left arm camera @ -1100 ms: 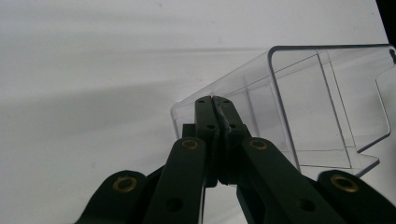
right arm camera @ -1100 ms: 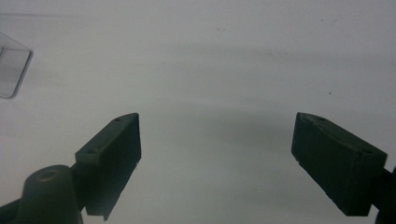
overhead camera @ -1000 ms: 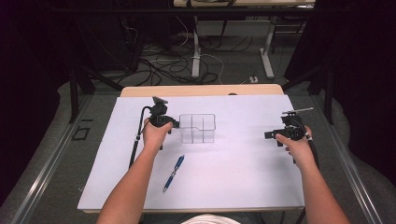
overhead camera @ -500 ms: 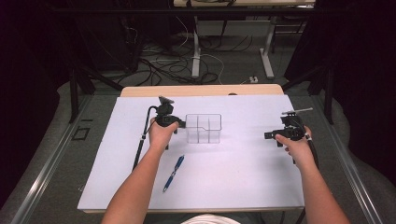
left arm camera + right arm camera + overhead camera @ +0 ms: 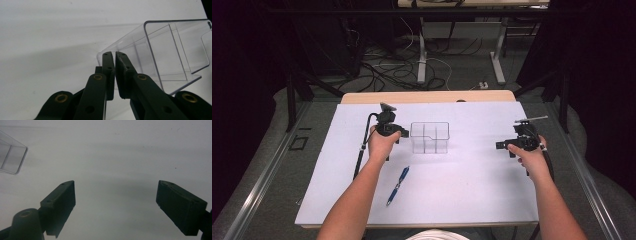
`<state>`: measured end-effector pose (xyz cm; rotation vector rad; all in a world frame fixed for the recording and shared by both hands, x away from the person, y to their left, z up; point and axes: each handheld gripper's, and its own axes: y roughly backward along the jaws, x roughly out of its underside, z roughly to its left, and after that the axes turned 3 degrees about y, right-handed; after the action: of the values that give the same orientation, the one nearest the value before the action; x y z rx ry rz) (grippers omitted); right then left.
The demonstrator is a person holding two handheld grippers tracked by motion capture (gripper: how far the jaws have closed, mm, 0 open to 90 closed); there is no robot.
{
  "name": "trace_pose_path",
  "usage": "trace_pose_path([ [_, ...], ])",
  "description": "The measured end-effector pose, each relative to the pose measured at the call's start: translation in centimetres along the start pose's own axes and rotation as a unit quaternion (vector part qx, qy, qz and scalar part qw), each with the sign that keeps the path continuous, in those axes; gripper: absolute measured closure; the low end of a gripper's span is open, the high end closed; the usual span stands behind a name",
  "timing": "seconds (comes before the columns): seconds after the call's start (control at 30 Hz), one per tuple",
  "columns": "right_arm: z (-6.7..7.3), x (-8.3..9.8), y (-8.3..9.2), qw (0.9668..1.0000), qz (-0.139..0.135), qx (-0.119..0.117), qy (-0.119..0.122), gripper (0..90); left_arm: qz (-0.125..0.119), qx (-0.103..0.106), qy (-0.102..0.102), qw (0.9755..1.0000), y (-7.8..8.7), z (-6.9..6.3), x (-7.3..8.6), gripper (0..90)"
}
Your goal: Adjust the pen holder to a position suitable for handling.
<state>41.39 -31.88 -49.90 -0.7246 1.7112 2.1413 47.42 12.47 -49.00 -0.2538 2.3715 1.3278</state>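
Note:
A clear plastic container (image 5: 429,137) with inner dividers stands on the white sheet at mid-table. My left gripper (image 5: 404,134) is at its left wall. In the left gripper view the jaws (image 5: 114,53) are nearly together at the container's (image 5: 175,50) near corner, with the thin wall in the narrow slit between them. They have just been opening a little. My right gripper (image 5: 499,145) rests far to the right, its jaws (image 5: 116,186) wide apart over bare sheet with nothing between them. A corner of the container (image 5: 11,155) shows at the upper left of the right gripper view.
A blue pen (image 5: 398,186) lies on the white sheet (image 5: 472,200) in front of the container, beside my left forearm. Cables trail from both grippers. Beyond the table's far edge are table legs and floor cables.
The left gripper and the container shifted a little to the right together, then stayed still. The right gripper has not moved.

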Motion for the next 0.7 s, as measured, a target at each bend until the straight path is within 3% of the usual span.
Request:
trace_pose_path([
  [0.33, 0.0, 0.0, 0.2, 1.0000, -0.002, -0.001, -0.001, 15.3, 0.004, -0.011, -0.026, 0.9996, 1.9, 0.1, 0.5, 74.5],
  [0.7, 0.5, -0.1, 0.8, 1.0000, -0.002, -0.002, 0.008, 15.3, -0.013, -0.017, -0.030, 0.9993, 3.3, 0.2, 2.1, 61.1],
])
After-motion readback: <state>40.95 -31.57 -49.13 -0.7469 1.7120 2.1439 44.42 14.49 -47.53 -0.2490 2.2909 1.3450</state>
